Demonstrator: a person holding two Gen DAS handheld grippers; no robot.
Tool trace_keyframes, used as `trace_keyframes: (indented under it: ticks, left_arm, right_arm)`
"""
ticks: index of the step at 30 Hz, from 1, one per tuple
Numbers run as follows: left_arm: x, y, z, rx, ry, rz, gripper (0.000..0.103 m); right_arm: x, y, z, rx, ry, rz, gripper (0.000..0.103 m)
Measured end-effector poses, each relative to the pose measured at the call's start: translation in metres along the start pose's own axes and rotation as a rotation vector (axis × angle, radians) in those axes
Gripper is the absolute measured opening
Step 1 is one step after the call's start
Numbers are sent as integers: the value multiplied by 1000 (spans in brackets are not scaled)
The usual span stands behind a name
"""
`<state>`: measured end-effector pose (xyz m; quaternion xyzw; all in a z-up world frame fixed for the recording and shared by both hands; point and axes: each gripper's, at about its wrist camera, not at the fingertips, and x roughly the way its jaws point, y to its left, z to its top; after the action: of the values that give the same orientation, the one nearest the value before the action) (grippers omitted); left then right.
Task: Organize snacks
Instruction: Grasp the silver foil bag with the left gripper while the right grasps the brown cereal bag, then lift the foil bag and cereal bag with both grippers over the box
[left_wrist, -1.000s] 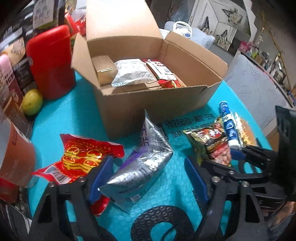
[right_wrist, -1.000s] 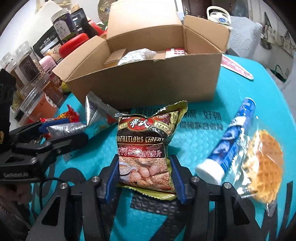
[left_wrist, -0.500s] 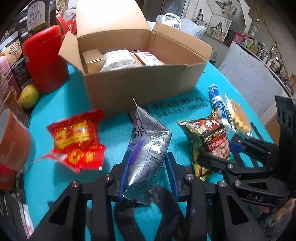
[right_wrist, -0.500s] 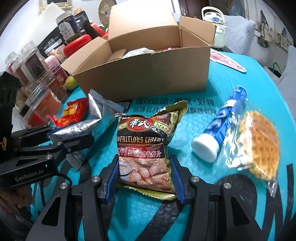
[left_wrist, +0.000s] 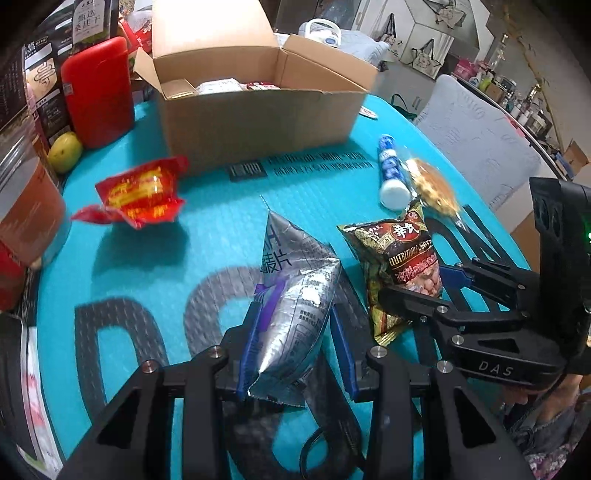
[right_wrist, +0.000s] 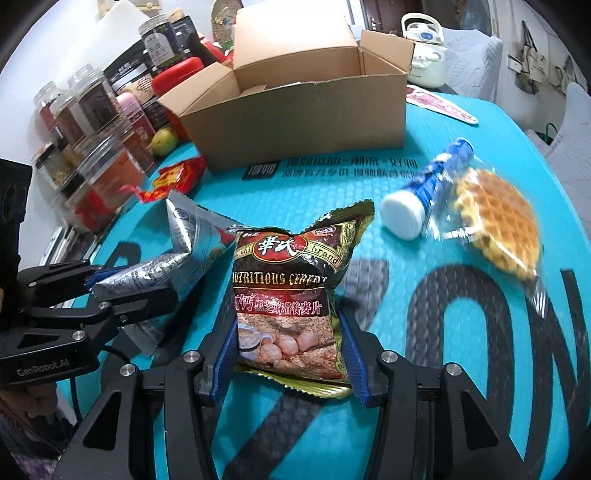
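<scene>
1. The red pack (left_wrist: 142, 192) lies loose on the teal mat (left_wrist: 221, 229), near the box's front left corner and clear of both grippers.
2. The left gripper (left_wrist: 295, 345) is clamped on the silver pouch (left_wrist: 295, 299); the blue pads squeeze its lower half, and the top sticks up toward the box (left_wrist: 258, 122).
3. The right gripper (right_wrist: 288, 343) has the cereal bag (right_wrist: 291, 291) pinched between its pads, jaws about a third apart, the bag upright in the grip.
4. The blue tube (right_wrist: 428, 188) and the wrapped waffle (right_wrist: 495, 221) lie touching each other near the mat's right edge, not yet picked.
5. The step in hand, I'd say, is the carry: both packs are gripped and look ready to go to the box, which stands open at the mat's far edge with some packs already inside.
6. The next move calls for lifting both packs above the box's front wall, keeping the two grippers apart, then letting go over a free spot inside.
</scene>
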<state>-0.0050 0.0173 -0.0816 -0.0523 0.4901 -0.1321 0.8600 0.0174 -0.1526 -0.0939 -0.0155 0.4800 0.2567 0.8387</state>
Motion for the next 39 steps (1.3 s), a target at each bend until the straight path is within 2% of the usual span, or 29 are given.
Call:
trace_keyframes:
  ticks: [8, 13, 19, 22, 25, 29, 31, 33, 34, 39]
  left_arm:
    - [-9, -6, -20, -3, 40, -12, 37]
    - [6, 1, -23, -41, 83, -25, 37]
    - [13, 0, -15, -26, 40, 5, 38]
    - [18, -3, -11, -3, 12, 33, 39]
    - [23, -8, -6, 35, -2, 74, 40]
    - [30, -13, 1, 71, 2, 134, 46]
    - [34, -17, 4, 90, 1, 166, 53]
    - [38, -16, 7, 83, -2, 205, 74]
    - [40, -13, 8, 70, 0, 211, 77]
    - [39, -3, 11, 30, -11, 164, 78]
  right_arm:
    - [-16, 5, -23, -9, 56, 16, 51]
    - [-18, 10, -26, -32, 58, -2, 51]
    - [-11, 11, -24, -36, 39, -37, 66]
    - [-7, 15, -24, -53, 31, -71, 77]
    - [-3, 20, -24, -88, 20, -109, 77]
    - [0, 20, -23, -93, 13, -114, 82]
    - [1, 20, -23, -92, 11, -114, 82]
    - [1, 20, -23, -93, 10, -120, 82]
    - [1, 20, -23, -94, 9, -124, 82]
    - [1, 17, -22, -84, 9, -122, 82]
